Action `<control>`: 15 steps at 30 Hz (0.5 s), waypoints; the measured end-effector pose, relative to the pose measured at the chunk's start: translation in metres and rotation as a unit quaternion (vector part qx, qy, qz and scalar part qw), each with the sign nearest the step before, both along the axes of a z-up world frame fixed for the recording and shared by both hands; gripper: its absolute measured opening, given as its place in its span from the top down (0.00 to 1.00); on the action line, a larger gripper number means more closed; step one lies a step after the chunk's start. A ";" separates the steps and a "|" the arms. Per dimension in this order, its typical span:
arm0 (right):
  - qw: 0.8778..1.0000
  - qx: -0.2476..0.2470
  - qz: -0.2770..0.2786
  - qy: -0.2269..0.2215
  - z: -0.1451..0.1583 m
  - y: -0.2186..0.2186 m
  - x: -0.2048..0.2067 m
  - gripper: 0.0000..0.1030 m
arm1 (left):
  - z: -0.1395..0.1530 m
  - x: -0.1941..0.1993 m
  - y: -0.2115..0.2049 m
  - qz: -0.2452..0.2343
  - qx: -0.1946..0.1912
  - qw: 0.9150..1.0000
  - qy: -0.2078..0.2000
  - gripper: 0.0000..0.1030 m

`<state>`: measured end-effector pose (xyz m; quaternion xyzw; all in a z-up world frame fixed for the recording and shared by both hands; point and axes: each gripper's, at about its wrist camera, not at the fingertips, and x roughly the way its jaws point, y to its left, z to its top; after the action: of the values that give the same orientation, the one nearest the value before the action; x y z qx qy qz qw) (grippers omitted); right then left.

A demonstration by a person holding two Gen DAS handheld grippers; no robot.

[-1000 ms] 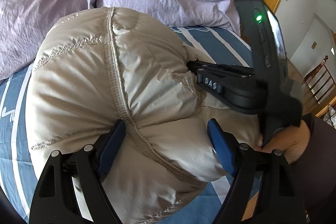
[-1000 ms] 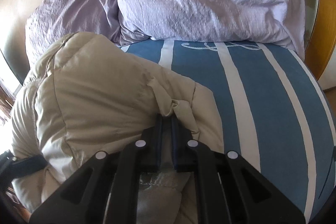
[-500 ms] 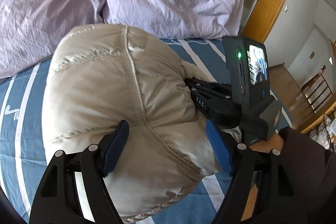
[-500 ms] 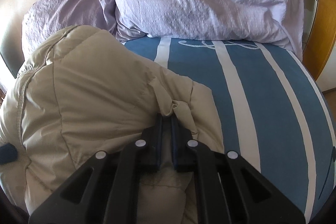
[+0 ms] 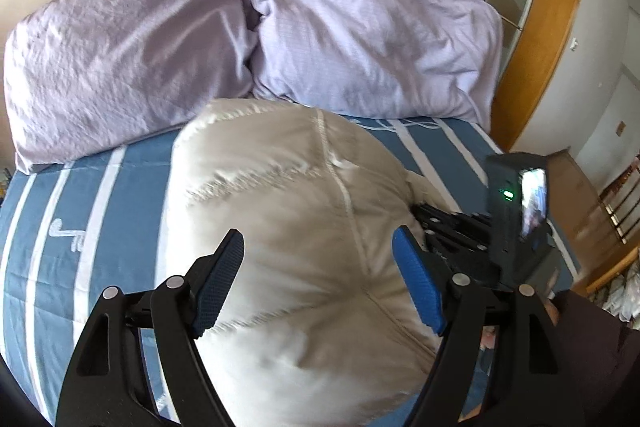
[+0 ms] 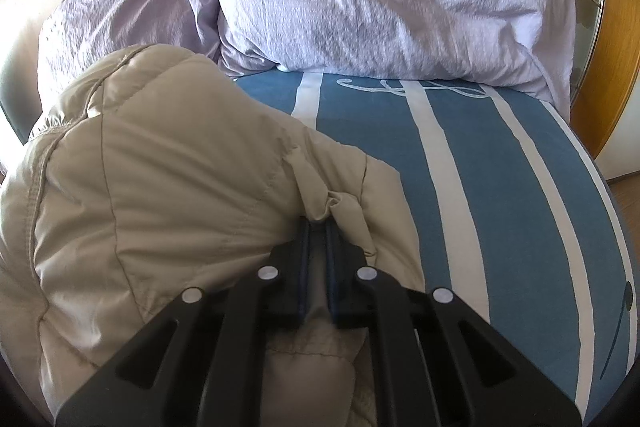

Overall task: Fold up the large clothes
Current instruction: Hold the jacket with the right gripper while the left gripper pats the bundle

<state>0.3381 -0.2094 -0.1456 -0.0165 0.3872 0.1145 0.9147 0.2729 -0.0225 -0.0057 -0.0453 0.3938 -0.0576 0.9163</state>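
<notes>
The right claw (image 6: pixel 316 227) pinched a fold of the puffy beige jacket (image 6: pixel 168 187) on the striped bed (image 6: pixel 500 187), while the left claw (image 5: pixel 320 267) gaped wide over it.

The jacket (image 5: pixel 304 247) is puffy quilted cloth, beige, with a soft sheen and raised stitched seams; in the right wrist view (image 6: pixel 168 187) it looks smooth and faintly creased. The far pillows (image 5: pixel 360 39) are lilac cloth, matt and heavily crinkled. The sheet (image 6: pixel 480 179) is matt woven cloth, blue with white stripes. The left gripper (image 5: pixel 320 279) is matt black plastic with textured blue pads (image 5: pixel 416 283) and shiny metal rivets. The right gripper (image 6: pixel 316 239) is the same black plastic. The frame (image 5: pixel 536 39) at far right is smooth, slightly glossy wood.
</notes>
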 end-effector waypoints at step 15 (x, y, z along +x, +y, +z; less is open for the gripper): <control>1.000 0.001 0.001 -0.001 0.001 0.000 0.001 0.93 | -0.007 0.014 0.020 0.030 0.015 0.999 0.007 0.25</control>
<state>0.3387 -0.2098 -0.1445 -0.0159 0.3865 0.1160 0.9148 0.2868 -0.0026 -0.0127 -0.0439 0.3992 -0.0238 0.9155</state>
